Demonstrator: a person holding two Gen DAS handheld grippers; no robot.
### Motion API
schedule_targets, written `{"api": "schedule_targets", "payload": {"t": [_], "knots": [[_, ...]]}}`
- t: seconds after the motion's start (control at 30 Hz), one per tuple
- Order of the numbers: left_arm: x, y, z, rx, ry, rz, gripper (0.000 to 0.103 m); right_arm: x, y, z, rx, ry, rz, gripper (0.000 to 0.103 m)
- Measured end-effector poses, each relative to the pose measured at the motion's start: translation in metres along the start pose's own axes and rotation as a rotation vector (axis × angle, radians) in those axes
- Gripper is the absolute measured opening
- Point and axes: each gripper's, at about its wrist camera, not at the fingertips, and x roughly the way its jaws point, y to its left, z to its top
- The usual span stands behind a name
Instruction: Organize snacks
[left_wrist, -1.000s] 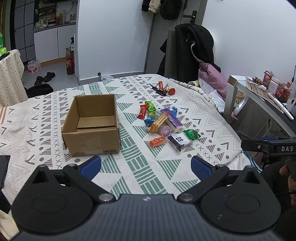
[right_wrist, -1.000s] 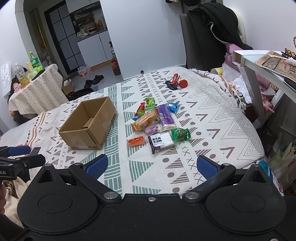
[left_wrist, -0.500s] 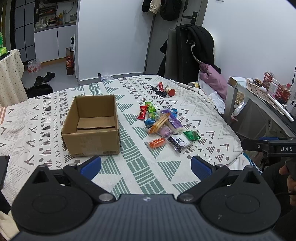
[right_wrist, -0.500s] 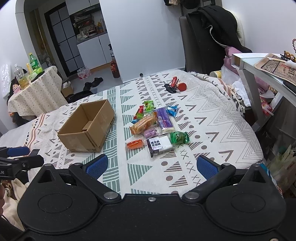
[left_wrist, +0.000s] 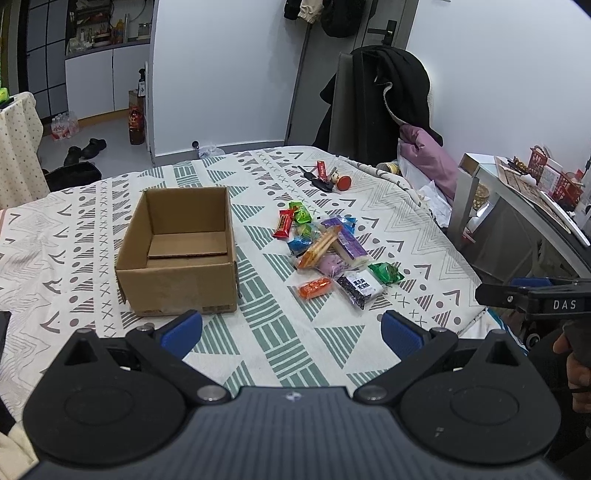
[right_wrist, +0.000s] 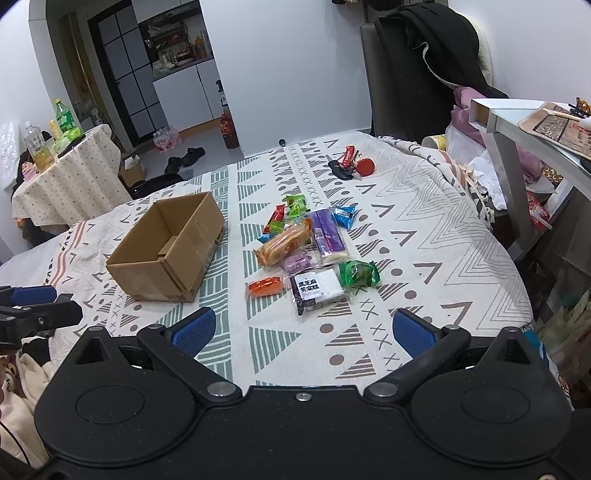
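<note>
Cardboard box (left_wrist: 177, 254) sits empty ahead of my left tongs (left_wrist: 291, 328); the snack pile (right_wrist: 310, 251) lies ahead of my right tongs (right_wrist: 303, 328), on the patterned cloth (right_wrist: 406, 236) over the table. Both tongs are spread wide, holding nothing, well short of everything. I expect trouble from the overlap: closing on the black-and-white packet (right_wrist: 316, 286) could drag the green one (right_wrist: 358, 273) touching it, and slick wrappers may slip out. Pressing low could also pinch the cloth.

Patterned bed (left_wrist: 295, 332); box (left_wrist: 177, 254), snacks (left_wrist: 332, 251)
</note>
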Motion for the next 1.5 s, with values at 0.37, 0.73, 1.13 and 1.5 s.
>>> {"api": "schedule_targets", "payload": {"t": [0.37, 0.73, 1.13, 1.5], "knots": [[0.036, 0.001, 0.018, 0.032, -0.006, -0.035, 0.101, 0.028, -0.014, 0.007, 0.009, 0.017, 0.007, 0.099], [0.098, -0.01, 0.03, 0.072, 0.034, -0.091, 0.089, 0.069, -0.041, 0.018, 0.056, 0.071, -0.001, 0.083], [0.168, -0.014, 0.03, 0.063, 0.107, -0.123, 0.071, 0.12, -0.063, 0.026, 0.098, 0.144, -0.01, 0.072], [0.233, -0.012, 0.025, 0.04, 0.184, -0.132, 0.062, 0.165, -0.079, 0.033, 0.128, 0.201, -0.024, 0.065]]}}
